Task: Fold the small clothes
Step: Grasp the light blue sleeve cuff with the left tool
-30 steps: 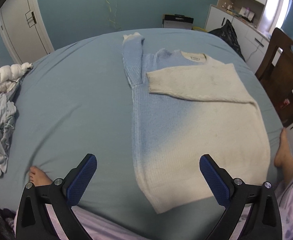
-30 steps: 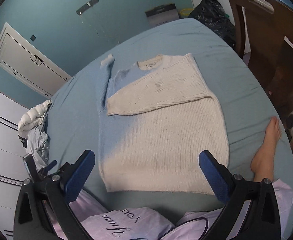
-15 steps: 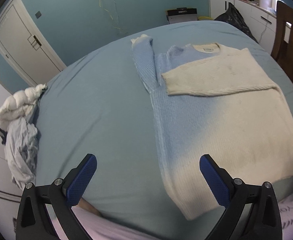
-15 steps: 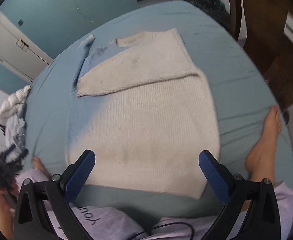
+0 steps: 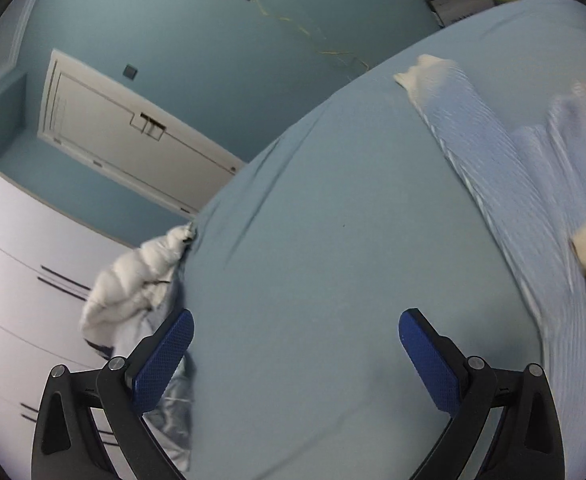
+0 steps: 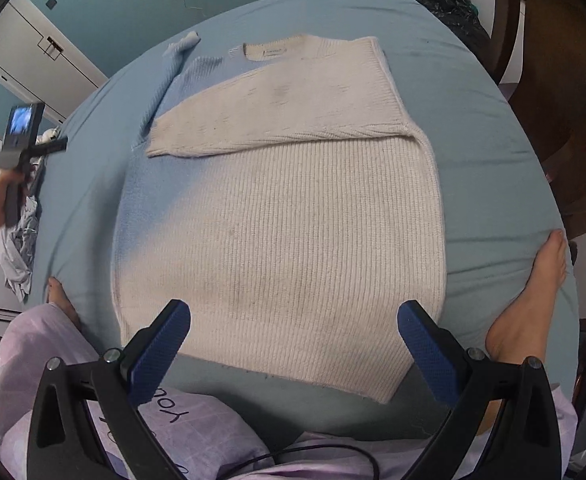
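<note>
Sweater [image 6: 285,216] lies flat on the bed [image 6: 485,128], one cream sleeve [image 6: 277,120] already folded across the chest, the blue sleeve [image 6: 169,76] on the other side of the sweater not yet folded and pointing up past the collar. Both claws are spread wide and empty: the right claw [image 6: 294,338] hangs over the sweater's hem, the left claw [image 5: 296,350] over bare bed beside the blue sleeve. Judging by this, the fold is barely begun; the second sleeve and the body folds remain.

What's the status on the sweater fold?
Left tool open, empty. Right tool open over hem. Cream-and-blue knit sweater flat on bed, cream sleeve folded across, blue sleeve out. Nothing blocking.
</note>
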`<action>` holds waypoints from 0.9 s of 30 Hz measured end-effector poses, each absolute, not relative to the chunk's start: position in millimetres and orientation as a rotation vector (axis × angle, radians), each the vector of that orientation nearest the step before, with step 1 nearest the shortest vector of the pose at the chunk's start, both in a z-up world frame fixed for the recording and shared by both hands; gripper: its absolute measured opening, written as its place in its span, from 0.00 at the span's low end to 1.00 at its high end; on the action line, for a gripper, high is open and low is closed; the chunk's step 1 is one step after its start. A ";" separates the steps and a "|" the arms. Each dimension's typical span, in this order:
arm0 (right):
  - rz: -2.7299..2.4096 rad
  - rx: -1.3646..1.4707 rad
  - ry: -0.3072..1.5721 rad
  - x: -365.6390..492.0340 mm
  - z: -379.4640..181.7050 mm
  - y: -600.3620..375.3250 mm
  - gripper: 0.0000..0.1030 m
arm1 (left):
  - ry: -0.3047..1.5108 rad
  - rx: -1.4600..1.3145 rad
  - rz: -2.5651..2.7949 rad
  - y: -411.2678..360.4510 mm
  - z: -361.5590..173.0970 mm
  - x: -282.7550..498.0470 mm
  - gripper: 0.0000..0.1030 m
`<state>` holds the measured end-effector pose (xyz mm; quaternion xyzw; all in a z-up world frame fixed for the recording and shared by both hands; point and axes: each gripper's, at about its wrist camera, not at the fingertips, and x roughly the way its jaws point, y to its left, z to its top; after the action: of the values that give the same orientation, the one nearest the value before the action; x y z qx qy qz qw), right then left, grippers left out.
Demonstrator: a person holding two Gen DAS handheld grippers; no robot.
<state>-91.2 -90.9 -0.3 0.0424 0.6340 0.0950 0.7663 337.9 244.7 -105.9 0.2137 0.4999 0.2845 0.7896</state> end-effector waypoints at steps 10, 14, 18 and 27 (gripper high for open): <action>0.161 0.115 1.434 -79.0 -13.8 -106.0 0.98 | 1.032 -0.217 0.287 251.0 -186.0 400.6 1.00; 0.152 0.094 1.467 -77.3 -19.8 -105.2 0.98 | 1.104 -0.504 0.206 254.2 -223.8 422.5 0.72; 0.157 0.110 1.498 -77.5 -23.0 -103.3 0.98 | 1.152 -0.499 0.223 233.1 -228.4 432.8 0.28; 0.180 0.127 1.508 -83.8 -15.1 -108.2 0.98 | 0.955 -0.544 0.224 240.4 -129.4 357.2 0.11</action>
<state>-83.8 -108.2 -15.1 0.0576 0.6833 0.0815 0.7233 357.2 240.4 -129.4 -0.2580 0.4527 0.1061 0.8469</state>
